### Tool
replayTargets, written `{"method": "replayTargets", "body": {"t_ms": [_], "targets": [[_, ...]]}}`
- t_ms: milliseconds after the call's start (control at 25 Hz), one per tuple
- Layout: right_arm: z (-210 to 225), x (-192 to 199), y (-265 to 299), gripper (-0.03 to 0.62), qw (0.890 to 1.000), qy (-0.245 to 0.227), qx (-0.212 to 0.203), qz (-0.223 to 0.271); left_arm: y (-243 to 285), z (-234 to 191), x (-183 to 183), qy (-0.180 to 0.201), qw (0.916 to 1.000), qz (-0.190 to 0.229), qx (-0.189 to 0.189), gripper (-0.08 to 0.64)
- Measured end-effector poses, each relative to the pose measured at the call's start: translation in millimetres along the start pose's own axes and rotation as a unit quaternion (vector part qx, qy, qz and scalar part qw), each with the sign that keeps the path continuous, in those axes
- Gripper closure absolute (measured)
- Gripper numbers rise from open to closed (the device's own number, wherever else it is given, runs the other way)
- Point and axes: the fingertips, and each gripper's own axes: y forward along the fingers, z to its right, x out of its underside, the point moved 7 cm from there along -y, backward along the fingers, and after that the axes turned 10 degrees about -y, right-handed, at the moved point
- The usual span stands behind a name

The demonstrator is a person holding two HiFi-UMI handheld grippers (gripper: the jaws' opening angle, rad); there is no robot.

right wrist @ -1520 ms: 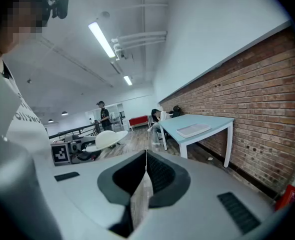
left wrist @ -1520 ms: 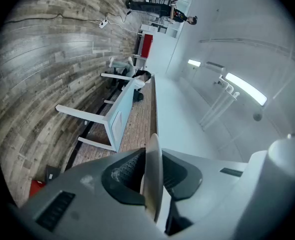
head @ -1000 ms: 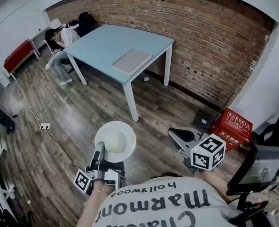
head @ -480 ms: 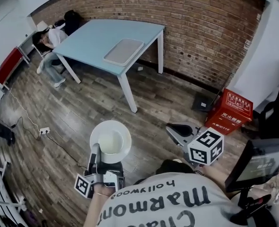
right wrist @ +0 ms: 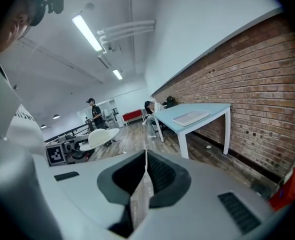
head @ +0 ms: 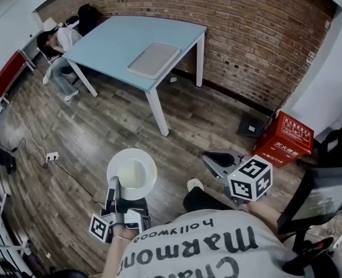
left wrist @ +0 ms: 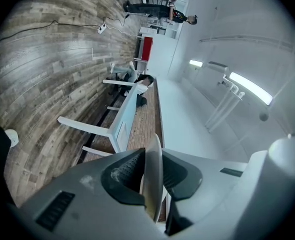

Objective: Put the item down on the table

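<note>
White plate (head: 131, 174) — clamped by its rim in the left gripper (head: 113, 183) and kept level, well short of the blue table (head: 119, 42), presumably for flat placement — the right gripper (head: 213, 161) is closed on nothing.

The floor (head: 101, 132) is grey-brown wood plank, matt, with plain grain. At one o'clock in the head view the wall (head: 246, 45) is rough red brick with pale mortar. The desk (head: 119, 39) at eleven o'clock has a smooth pale blue top, and the tray (head: 153, 59) on it looks matt grey. The white dish (head: 131, 174) is smooth and glossy. The left claw (left wrist: 152, 174) and right claw (right wrist: 145, 169) are matt grey plastic with dark ribbed pads (right wrist: 160, 176). The shirt (head: 194, 253) is printed cloth.
</note>
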Motion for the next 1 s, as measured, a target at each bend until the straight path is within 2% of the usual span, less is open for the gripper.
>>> {"method": "replayTargets", "body": {"t_ms": [200, 360, 600, 1000], "targets": [[43.5, -19.0, 32.0, 0.577, 1.000, 0.001, -0.007, -0.004, 44.8, 0.6, -3.8, 0.007, 0.9999, -0.001, 0.015, 0.514], [77.5, -33.3, 57.0, 0.577, 1.000, 0.001, -0.021, -0.002, 81.0, -5.8, -5.0, 0.028, 0.9996, 0.006, 0.007, 0.514], [130.8, -49.4, 101.3, 0.577, 0.999, -0.008, -0.036, -0.025, 137.0, -22.4, -6.8, 0.014, 0.9996, 0.022, 0.012, 0.514], [186.8, -52.5, 154.3, 0.577, 0.996, -0.002, -0.073, -0.059, 202.4, -48.1, -7.9, 0.018, 0.9993, 0.032, -0.011, 0.514]]}}
